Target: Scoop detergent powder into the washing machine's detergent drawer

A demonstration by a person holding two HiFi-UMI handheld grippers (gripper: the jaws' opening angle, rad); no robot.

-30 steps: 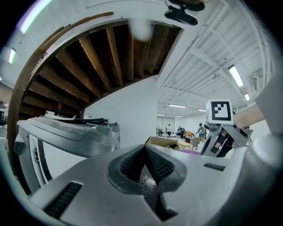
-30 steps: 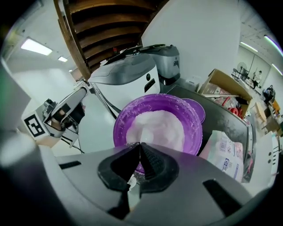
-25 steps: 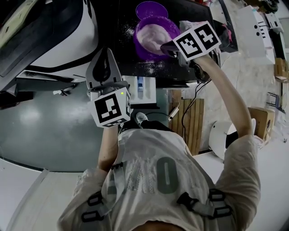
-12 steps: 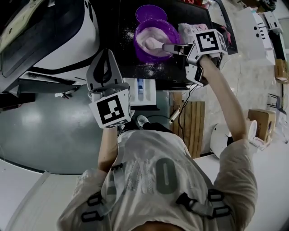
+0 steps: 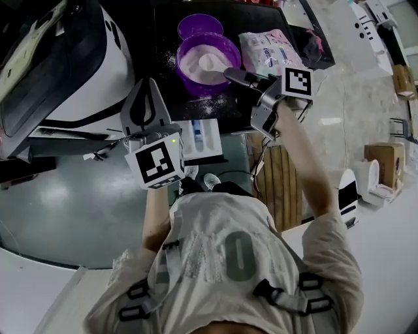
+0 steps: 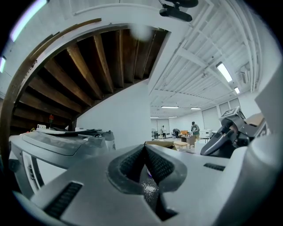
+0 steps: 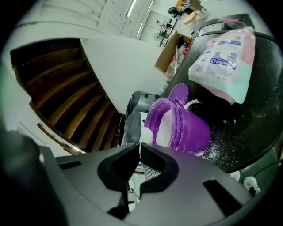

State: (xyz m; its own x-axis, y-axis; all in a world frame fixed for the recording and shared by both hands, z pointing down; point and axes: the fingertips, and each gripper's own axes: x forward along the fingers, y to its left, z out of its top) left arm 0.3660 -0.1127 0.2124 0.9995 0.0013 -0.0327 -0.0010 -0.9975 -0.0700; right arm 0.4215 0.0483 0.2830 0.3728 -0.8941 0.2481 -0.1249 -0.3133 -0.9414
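**Scoop is in the tub: load it, then carry it level to the drawer**

Your right gripper (image 7: 138, 148) has its jaws pressed together on the thin white handle of the scoop (image 5: 210, 63). The scoop's bowl lies in the white powder (image 5: 192, 65) inside the purple tub (image 7: 194, 130). The tub stands on the black top (image 5: 261, 19) of the machine, with its purple lid (image 5: 199, 26) just behind it and the detergent bag (image 7: 223, 62) lying beside it. Loose powder is scattered on the black top around the tub.

Your left gripper (image 6: 145, 150) is closed on nothing, its pads meeting at the tips. It hangs in front of the machine, just beside the open detergent drawer (image 5: 204, 137).

This looks like the loading step: the scoop is at the powder and nothing has yet gone to the drawer. The next move calls for lifting the scoop out with its bowl level. You then bring it toward you over the tub's near rim and down to the drawer, which sits just below the edge of the black top. Tip it only once it is over a compartment. The powder already spilled suggests that a tilted scoop sheds easily.

As for writing, the bag carries a blue printed panel, too small to read. The gripper cubes show only square marker patterns. On your shirt, only a large "O" is clear.
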